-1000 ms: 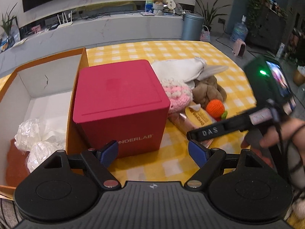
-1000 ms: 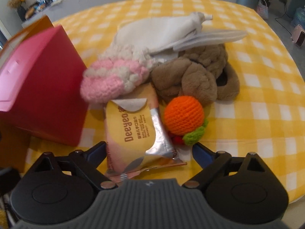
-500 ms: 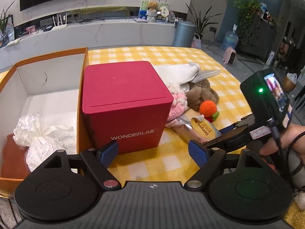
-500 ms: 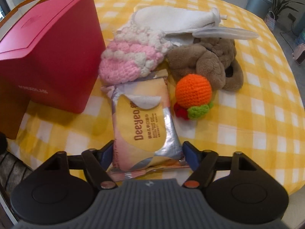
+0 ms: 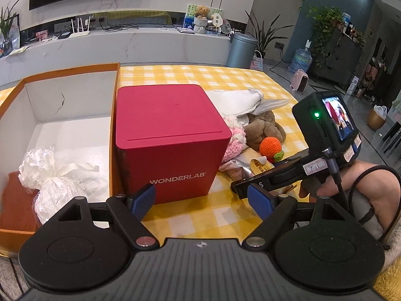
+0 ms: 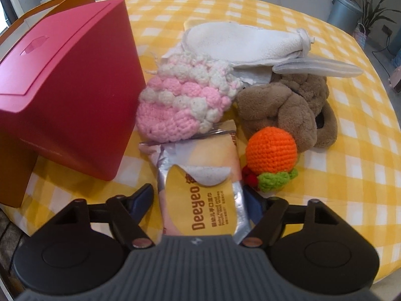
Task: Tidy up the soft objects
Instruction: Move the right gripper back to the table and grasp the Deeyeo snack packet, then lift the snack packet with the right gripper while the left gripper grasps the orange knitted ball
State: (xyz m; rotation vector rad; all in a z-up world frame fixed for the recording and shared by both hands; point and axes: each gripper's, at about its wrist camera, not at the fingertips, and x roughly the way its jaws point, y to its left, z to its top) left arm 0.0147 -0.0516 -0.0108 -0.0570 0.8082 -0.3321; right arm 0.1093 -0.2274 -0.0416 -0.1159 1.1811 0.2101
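A yellow Deeyeo wipes pack point(image 6: 210, 160) lies on the checked tablecloth between the fingers of my right gripper point(image 6: 200, 200), whose jaws are closing. The right finger sits at the pack's edge; a narrow gap shows at the left finger. Behind the pack lie a pink and white crochet hat point(image 6: 183, 105), a brown plush toy point(image 6: 288, 102), an orange crochet fruit point(image 6: 270, 150) and a white cloth point(image 6: 238, 42). My left gripper point(image 5: 200, 198) hangs open and empty in front of the red WONDERLAB box point(image 5: 168, 135).
An open orange cardboard box point(image 5: 62, 100) at the left holds a white plastic bag point(image 5: 50, 175) and a rust-coloured item point(image 5: 15, 205). The red box stands against its right wall. A person's hand point(image 5: 351, 183) holds the right gripper at the table's near right edge.
My right gripper has come forward over the wipes pack and its jaws have narrowed around it. The left view has drawn back a little from the red box.
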